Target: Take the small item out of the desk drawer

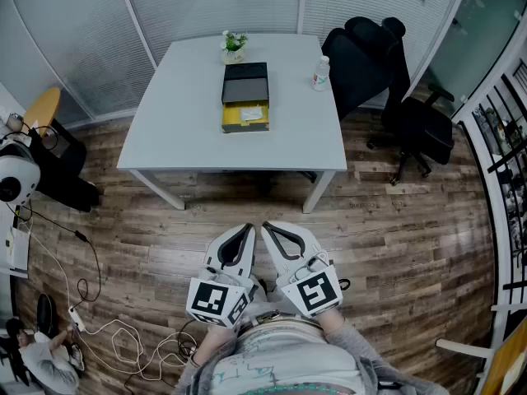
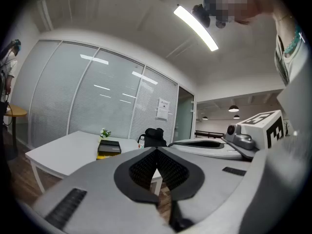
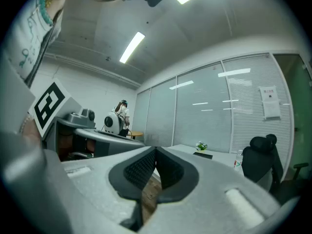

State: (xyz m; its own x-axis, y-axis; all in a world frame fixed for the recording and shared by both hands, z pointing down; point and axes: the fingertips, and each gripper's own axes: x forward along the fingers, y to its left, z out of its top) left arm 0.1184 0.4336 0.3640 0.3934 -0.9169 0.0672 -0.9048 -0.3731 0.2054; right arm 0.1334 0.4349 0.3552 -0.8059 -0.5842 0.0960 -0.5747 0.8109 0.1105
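A: Where are the two tools?

B: Low in the head view, close to the person's body and well apart from the white rectangular table (image 1: 181, 138). The left gripper (image 1: 245, 229) has its grey jaws pressed together, tips touching, with nothing between them. The right gripper (image 1: 267, 226) is the same: closed and empty. The hands holding them are hidden under the marker cubes.

A: And the thing in the drawer?

B: A flat black desk drawer unit (image 1: 244, 82) sits on the far half of the table. Its yellow drawer (image 1: 235, 123) is pulled out towards the person. A small pale item (image 1: 252, 113) lies inside, too small to tell what it is. The left gripper view shows only the unit's side and a sliver of yellow, so the drawer's inside is hidden there.

A: Anything else hard to read?

B: A small green potted plant (image 1: 234, 44) stands just behind the unit, and a white plastic bottle (image 1: 321, 73) is near the table's right edge; I can't read its label. The table corner partly covers a black swivel office chair (image 1: 375, 64). A white rounded machine (image 1: 15, 175) is cut off at the left edge, with loose cables (image 1: 123, 336) on the wooden plank floor (image 1: 395, 220)
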